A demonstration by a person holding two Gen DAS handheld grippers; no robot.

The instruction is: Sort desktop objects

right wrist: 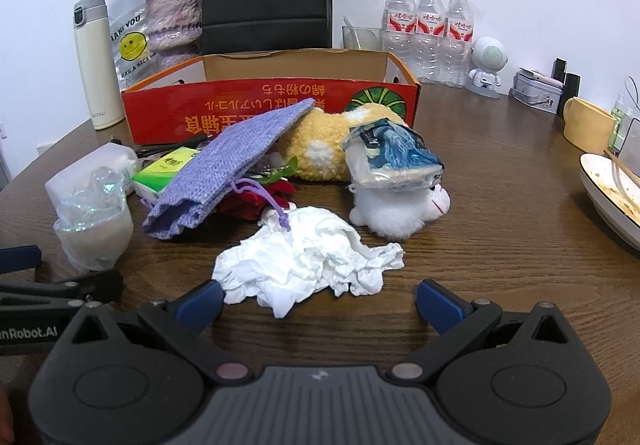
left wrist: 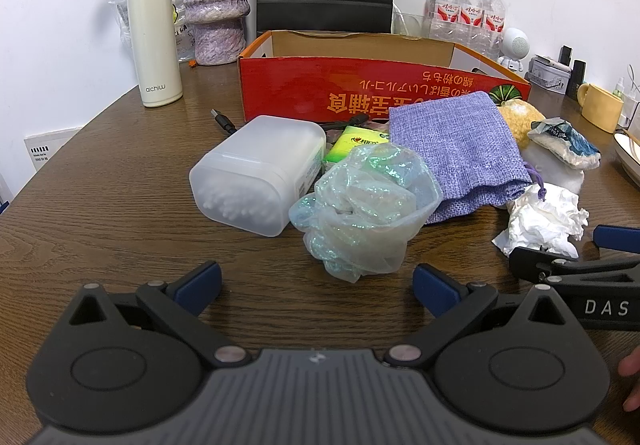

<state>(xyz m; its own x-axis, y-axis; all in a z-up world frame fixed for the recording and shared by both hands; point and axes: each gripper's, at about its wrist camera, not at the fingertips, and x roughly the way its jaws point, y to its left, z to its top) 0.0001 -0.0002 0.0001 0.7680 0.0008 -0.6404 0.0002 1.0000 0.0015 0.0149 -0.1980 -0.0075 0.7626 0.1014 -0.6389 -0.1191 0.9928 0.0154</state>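
1. While I hold both tools low over the wooden tabletop (left wrist: 100, 205), my left tool (left wrist: 316, 287) has its blue pads spread wide with nothing between them, only bare wood.
2. Far left at the back stands a white flask (left wrist: 154, 29), with a purple vase (left wrist: 216, 9) of dried flowers beside it.
3. Just ahead of my left tool lies a frosted plastic box (left wrist: 256, 173) of cotton swabs on its side, touching a crumpled iridescent bag (left wrist: 364, 205) to its right.
4. Behind those, a green tissue pack (left wrist: 354, 145) peeks out, and a red cardboard box (left wrist: 360, 85) sits open across the back of the pile.
5. A purple drawstring pouch (right wrist: 236, 161) leans over the middle of the heap, its mouth toward me and its cord trailing onto the crumpled white tissue (right wrist: 308, 261).
6. That tissue lies just in front of my right tool (right wrist: 320, 303), whose pads are also spread wide and gripping nothing; the tissue's near edge touches the left pad.
7. Right of the pouch, a yellow plush toy (right wrist: 320, 149) lies against the red box, and a blue-printed packet (right wrist: 392, 161) rests on top of a white plush toy (right wrist: 400, 213).
8. Further right stand three water bottles (right wrist: 430, 29), a yellow mug (right wrist: 588, 125) and a used plate (right wrist: 612, 197) at the edge.
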